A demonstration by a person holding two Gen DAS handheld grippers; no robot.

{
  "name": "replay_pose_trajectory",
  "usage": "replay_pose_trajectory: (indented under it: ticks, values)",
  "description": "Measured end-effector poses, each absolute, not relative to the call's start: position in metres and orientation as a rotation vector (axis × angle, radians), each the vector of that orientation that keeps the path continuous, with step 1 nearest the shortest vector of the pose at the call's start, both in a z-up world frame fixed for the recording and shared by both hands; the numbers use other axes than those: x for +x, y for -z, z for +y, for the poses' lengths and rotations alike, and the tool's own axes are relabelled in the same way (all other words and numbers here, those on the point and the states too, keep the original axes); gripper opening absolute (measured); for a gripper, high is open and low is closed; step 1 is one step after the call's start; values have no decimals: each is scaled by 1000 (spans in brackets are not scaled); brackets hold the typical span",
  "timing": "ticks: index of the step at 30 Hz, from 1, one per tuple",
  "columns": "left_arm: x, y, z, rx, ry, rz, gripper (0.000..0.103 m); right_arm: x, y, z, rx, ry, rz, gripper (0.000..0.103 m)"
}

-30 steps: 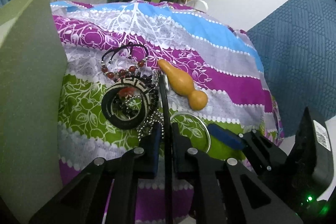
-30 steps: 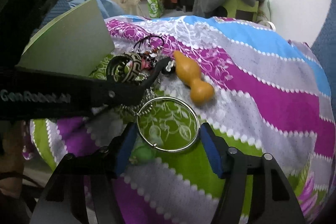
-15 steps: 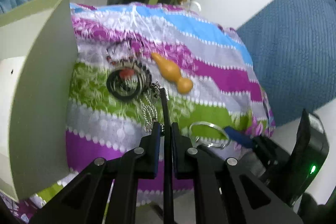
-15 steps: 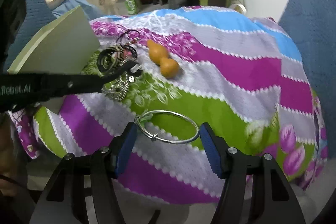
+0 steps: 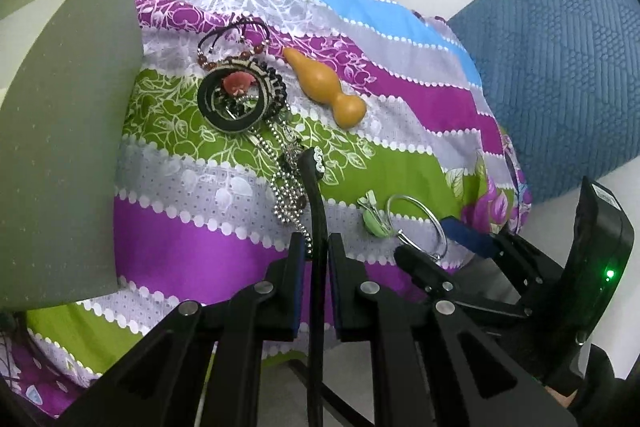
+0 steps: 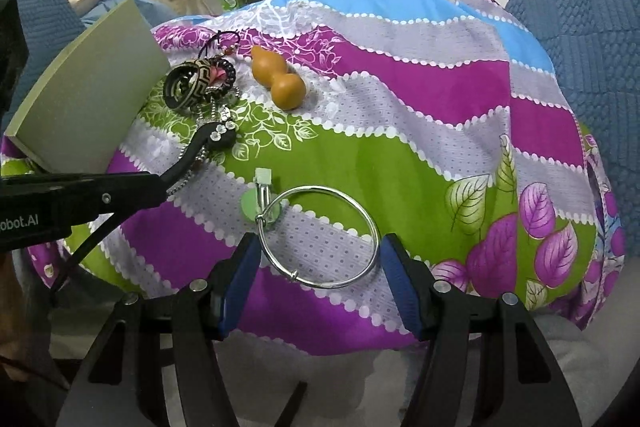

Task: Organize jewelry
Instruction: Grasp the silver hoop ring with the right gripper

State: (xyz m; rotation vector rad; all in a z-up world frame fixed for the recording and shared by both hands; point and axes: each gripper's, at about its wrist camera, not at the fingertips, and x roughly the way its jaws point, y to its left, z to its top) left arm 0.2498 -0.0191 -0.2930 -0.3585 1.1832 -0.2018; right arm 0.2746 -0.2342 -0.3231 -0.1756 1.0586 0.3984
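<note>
Left wrist view: left gripper (image 5: 313, 247) clamped on thin black headband (image 5: 316, 211), its rhinestone tip over green stripe of patterned bedspread (image 5: 400, 115); jaws just eased slightly wider, band between them. Heap of bangles and bead bracelets (image 5: 240, 95) lay beside gourd pendant (image 5: 326, 87), ball chain (image 5: 286, 195) trailing toward gripper. Green board (image 5: 68, 131) stood at left.

Right wrist view: right gripper (image 6: 316, 259) gripped silver bangle (image 6: 318, 237) across its width, bangle held above bedspread. Green hair clip (image 6: 260, 205) lay just beside bangle.

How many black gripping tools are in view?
2: the left tool is clamped on a black headband; the right tool holds a silver bangle.
</note>
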Motion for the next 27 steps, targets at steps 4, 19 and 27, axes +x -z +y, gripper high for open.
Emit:
replay_pose_trajectory:
  ticks: [4,19,27]
  values:
    - [256,295,-24,-314,190,1196,26,275,323,-240,-172,-381,1063,60]
    - [274,300,-48,-197,186,1158,23,280,328,-249,-129,-371,1084,60]
    - [289,307,-54,-121,139,1126,19,282,328,-250,-119,-364,1082,59]
